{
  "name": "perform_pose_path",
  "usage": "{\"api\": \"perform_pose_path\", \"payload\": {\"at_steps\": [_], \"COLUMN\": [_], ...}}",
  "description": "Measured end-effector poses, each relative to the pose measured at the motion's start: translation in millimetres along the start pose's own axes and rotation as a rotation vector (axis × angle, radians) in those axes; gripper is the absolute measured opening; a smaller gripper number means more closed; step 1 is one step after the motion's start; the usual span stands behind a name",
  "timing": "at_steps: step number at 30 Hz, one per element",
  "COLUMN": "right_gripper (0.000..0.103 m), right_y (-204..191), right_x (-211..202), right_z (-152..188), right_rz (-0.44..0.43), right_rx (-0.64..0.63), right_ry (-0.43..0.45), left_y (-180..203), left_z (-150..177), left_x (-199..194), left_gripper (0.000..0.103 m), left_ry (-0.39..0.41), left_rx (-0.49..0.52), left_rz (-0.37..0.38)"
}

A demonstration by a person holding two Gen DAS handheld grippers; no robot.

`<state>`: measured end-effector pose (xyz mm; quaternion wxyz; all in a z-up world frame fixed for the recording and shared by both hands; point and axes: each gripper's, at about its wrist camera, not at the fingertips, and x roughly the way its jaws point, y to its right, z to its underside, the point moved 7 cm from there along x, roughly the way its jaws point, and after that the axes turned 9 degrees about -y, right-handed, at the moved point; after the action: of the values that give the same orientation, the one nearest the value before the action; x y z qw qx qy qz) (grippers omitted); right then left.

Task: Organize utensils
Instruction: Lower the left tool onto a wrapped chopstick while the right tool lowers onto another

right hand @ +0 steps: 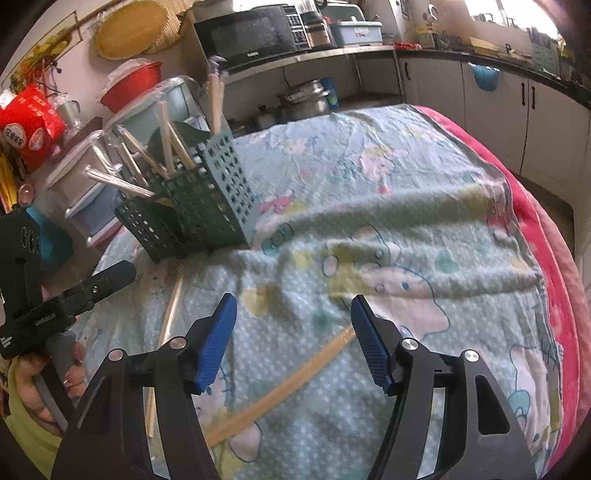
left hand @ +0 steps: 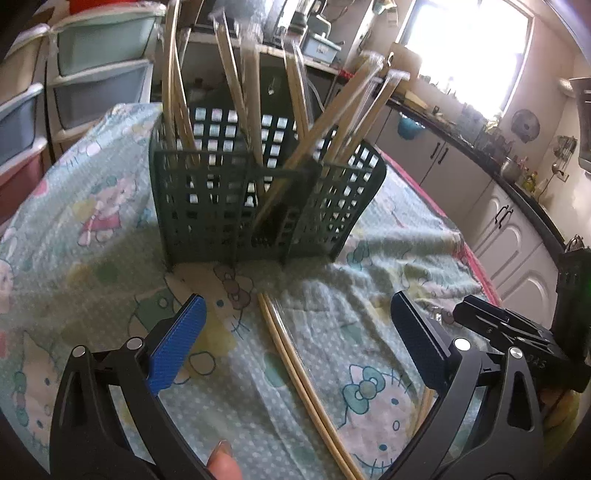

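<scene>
Chopsticks [left hand: 306, 384] in a clear sleeve lie on my cartoon-print cloth [left hand: 110, 236], running between the spread blue pads of my left gripper [left hand: 295, 317], which clamp nothing. Only the right view shows a second wrapped pair [right hand: 284, 384], lying diagonally below my right gripper [right hand: 293, 314], its tip near the right pad [right hand: 369, 343]; those jaws are apart and empty too. Farther back stands the green slotted basket [left hand: 221, 206], upright and full of wrapped chopsticks. The left view alone shows its divided compartments, the right view the microwave [right hand: 255, 33] beyond.
</scene>
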<state>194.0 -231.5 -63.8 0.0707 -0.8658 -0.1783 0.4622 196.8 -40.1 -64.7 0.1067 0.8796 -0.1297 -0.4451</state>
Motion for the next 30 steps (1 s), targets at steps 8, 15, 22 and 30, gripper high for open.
{"api": "perform_pose_path", "payload": {"at_steps": [8, 15, 22, 30], "right_gripper": [0.062, 0.062, 0.062, 0.053], "right_y": [11, 17, 25, 22], "right_x": [9, 14, 30, 46], "right_z": [11, 16, 17, 13], "right_rz": [0.008, 0.011, 0.017, 0.097], "right_rx": [0.023, 0.051, 0.088, 0.054], "right_ry": [-0.056, -0.095, -0.149, -0.158], "left_y": [1, 8, 3, 3], "left_z": [10, 17, 16, 7], "left_x": [27, 43, 56, 66], "left_gripper": [0.090, 0.079, 0.079, 0.079], "left_ry": [-0.081, -0.140, -0.181, -0.201], "left_rx": [-0.011, -0.002, -0.020, -0.014], "left_rz": [0.019, 0.057, 0.040, 0.009]}}
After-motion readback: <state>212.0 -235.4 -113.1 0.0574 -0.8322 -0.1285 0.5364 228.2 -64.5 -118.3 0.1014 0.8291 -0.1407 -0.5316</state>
